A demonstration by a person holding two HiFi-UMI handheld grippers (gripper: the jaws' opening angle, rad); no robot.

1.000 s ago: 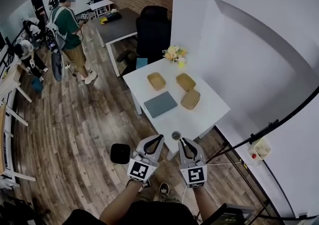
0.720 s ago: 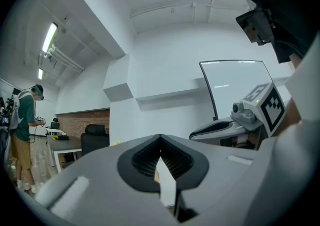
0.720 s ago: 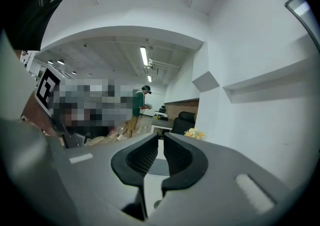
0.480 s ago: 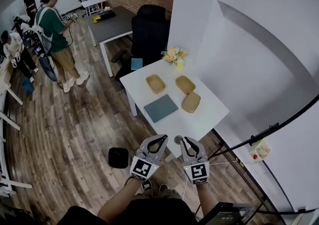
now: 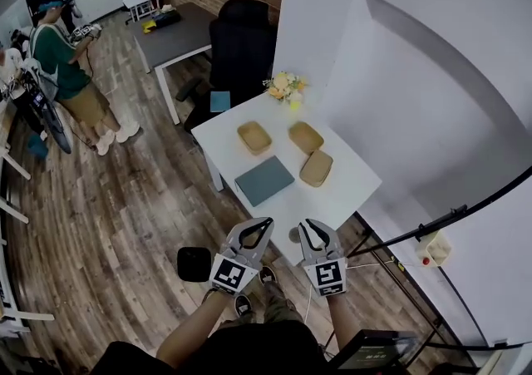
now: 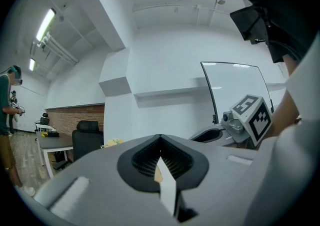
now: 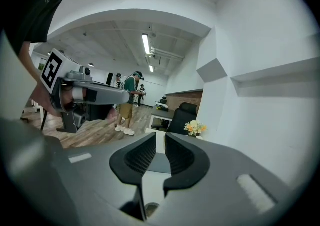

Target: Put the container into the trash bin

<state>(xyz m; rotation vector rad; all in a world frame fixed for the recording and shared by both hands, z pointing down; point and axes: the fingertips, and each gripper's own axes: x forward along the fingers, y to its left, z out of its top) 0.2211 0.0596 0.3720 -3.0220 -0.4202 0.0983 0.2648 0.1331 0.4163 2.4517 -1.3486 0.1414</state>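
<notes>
Three shallow tan containers point(image 5: 253, 137) point(image 5: 306, 137) point(image 5: 317, 168) lie on the white table point(image 5: 349, 174), beyond a grey-blue mat point(image 5: 264, 180). The black trash bin point(image 5: 194, 263) stands on the wood floor, left of my left gripper point(image 5: 264, 222). That gripper's tips meet with nothing between them point(image 6: 160, 137). My right gripper point(image 5: 306, 224) hovers at the table's near edge; its jaws are opening, with a narrow empty gap point(image 7: 160, 137). Both grippers are well short of the containers. A small round grey object point(image 5: 293, 234) sits at the table's edge between the grippers.
Flowers point(image 5: 284, 85) stand at the table's far corner, with a black office chair point(image 5: 241, 41) and a grey desk point(image 5: 170, 37) behind. A person point(image 5: 66, 74) stands far left. White walls close in on the right, and a black cable point(image 5: 432, 224) runs along them.
Both grippers have moved forward toward the table's near edge, and the table now sits closer. The right gripper's jaws have parted slightly. The bystander has shifted toward the left edge of the head view.
</notes>
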